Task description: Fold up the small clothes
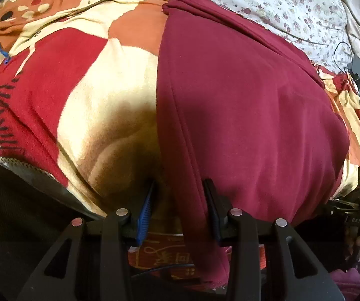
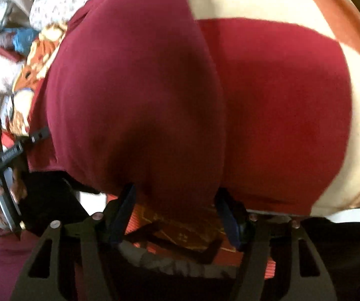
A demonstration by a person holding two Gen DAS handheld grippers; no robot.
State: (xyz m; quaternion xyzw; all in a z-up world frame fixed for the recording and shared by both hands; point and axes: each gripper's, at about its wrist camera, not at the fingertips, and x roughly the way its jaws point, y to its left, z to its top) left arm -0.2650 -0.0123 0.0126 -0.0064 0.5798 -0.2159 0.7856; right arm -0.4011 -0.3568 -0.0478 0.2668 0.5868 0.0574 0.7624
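Note:
A maroon garment (image 1: 242, 95) lies on a red, cream and orange blanket (image 1: 84, 80), its near edge hanging over the bed's front. My left gripper (image 1: 180, 200) is open, and the garment's left near edge hangs down between its fingers. In the right wrist view the same garment (image 2: 134, 100) fills the middle. My right gripper (image 2: 174, 205) is open, and the garment's near right corner droops between its fingers. The left gripper's body shows in the right wrist view (image 2: 2, 150) at the left. The right wrist view is blurred.
A white floral sheet (image 1: 267, 2) covers the bed beyond the blanket. Black cables and a charger (image 1: 355, 75) lie at the far right. A patterned red mat (image 1: 169, 253) is on the floor below the bed edge.

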